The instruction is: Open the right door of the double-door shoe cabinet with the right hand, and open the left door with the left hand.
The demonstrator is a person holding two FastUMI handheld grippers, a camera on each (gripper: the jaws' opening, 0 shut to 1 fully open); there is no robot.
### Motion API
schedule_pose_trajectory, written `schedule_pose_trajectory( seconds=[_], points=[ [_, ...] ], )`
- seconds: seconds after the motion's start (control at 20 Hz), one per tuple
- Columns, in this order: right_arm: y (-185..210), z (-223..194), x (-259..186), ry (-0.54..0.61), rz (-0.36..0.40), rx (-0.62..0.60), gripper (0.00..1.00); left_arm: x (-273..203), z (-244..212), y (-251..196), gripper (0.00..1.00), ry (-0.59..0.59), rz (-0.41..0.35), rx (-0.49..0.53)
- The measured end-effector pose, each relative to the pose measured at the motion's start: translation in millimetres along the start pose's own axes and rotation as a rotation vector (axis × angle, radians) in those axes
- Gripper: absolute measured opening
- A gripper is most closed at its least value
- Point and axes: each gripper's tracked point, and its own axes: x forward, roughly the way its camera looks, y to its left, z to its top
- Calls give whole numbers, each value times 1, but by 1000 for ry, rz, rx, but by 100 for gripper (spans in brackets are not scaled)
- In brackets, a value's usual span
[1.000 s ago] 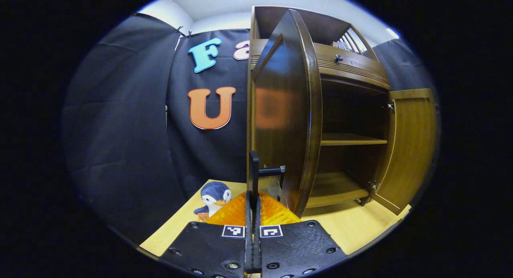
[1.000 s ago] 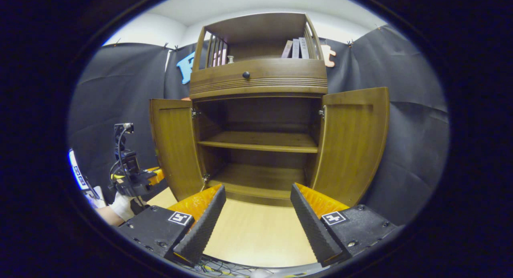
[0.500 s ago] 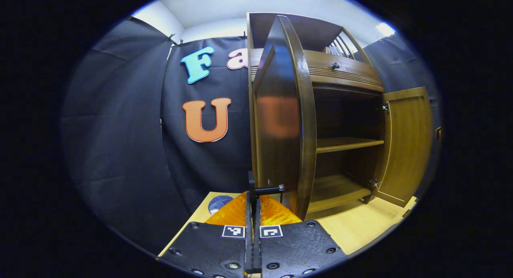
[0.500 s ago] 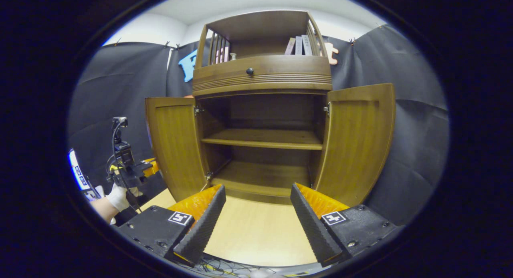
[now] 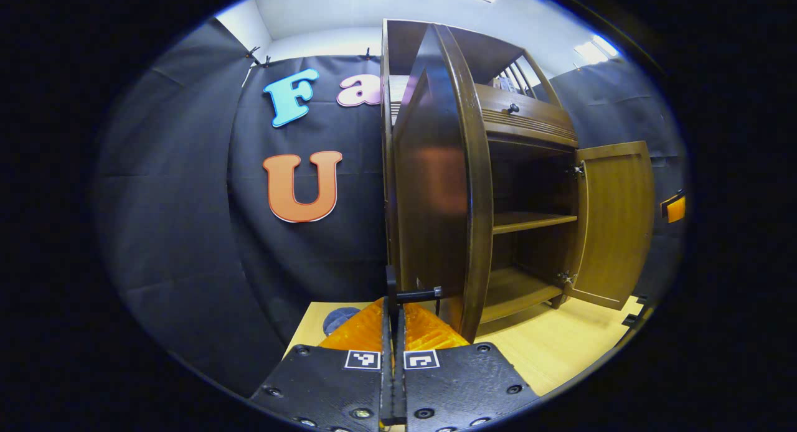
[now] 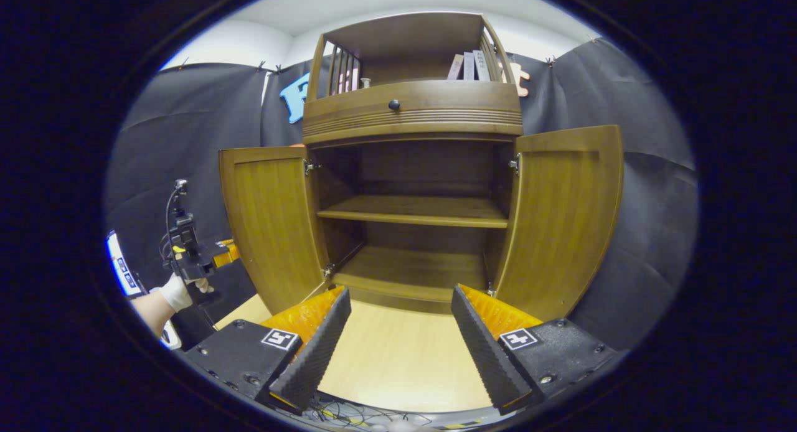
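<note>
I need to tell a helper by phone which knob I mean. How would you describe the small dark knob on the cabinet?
Find the brown wooden cabinet with both doors open. Above the doors runs a ribbed drawer front; the round black knob sits at its centre, the only knob there.

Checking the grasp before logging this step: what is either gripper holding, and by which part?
The left gripper is shut on the left door's black handle, near the door's bottom edge. The right gripper is open, holding nothing.

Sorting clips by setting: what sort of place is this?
Probably a staged recording booth, not a home: black cloth wall behind a lone wooden shoe cabinet, standing doors open on a pale tabletop.
</note>
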Motion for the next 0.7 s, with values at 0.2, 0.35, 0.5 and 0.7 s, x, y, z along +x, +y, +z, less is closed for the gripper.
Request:
schedule_pose_trajectory(
  seconds=[0.2,0.35,0.5,0.7],
  points=[
    [0,3,-1,-4,1,-9,100,3,-1,13,0,22,-54,-27],
    [1,5,-1,-7,4,-19,100,1,-1,16,0,53,-59,-10],
    [1,4,-1,-9,4,-18,100,-13,-4,33,29,65,-11,-3],
    [-4,5,2,-13,3,-8,100,-48,-7,52,86,93,96,17]
  ],
)
